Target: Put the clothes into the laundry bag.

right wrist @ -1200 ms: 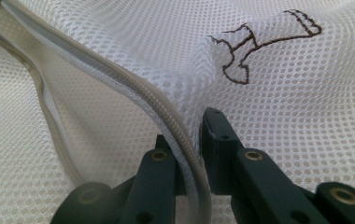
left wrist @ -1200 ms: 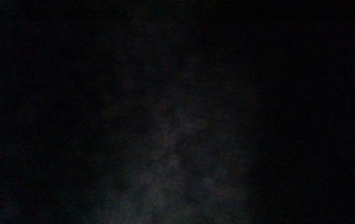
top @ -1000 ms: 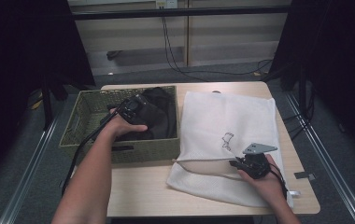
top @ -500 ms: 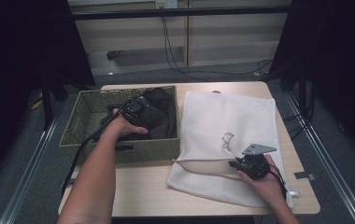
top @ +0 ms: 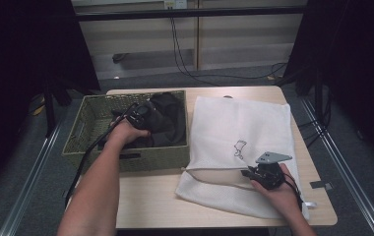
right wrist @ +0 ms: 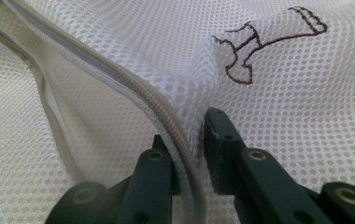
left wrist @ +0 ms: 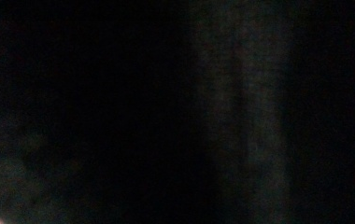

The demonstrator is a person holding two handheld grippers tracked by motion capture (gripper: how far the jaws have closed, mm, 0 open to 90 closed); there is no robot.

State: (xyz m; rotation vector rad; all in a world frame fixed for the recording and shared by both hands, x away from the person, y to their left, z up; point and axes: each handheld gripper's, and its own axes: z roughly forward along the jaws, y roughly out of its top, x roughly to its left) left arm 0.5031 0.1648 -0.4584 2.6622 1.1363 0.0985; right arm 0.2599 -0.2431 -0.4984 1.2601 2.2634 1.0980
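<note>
A woven green basket (top: 126, 160) stands at the table's left with a dark garment (top: 168, 120) bunched inside it. My left gripper (top: 143, 115) is pushed down into that garment. Its jaws have just been closing, but they are buried in the cloth, and the left gripper view is all dark fabric (left wrist: 241, 116). A white mesh laundry bag (top: 244, 132) lies flat at the right. My right gripper (top: 248, 173) is shut on the bag's zipper edge (right wrist: 166, 116), pinching the upper layer (right wrist: 119, 46) and lifting the mouth a little.
A small brown sock-like drawing (right wrist: 264, 42) marks the bag's top layer. Bare tabletop (top: 145, 201) lies in front of the basket. Cables (top: 185, 54) trail on the floor beyond the table's far edge.
My left hand has shifted slightly in the basket, pressing the gripper into the dark garment. The right hand and the bag's edge have stayed put.
</note>
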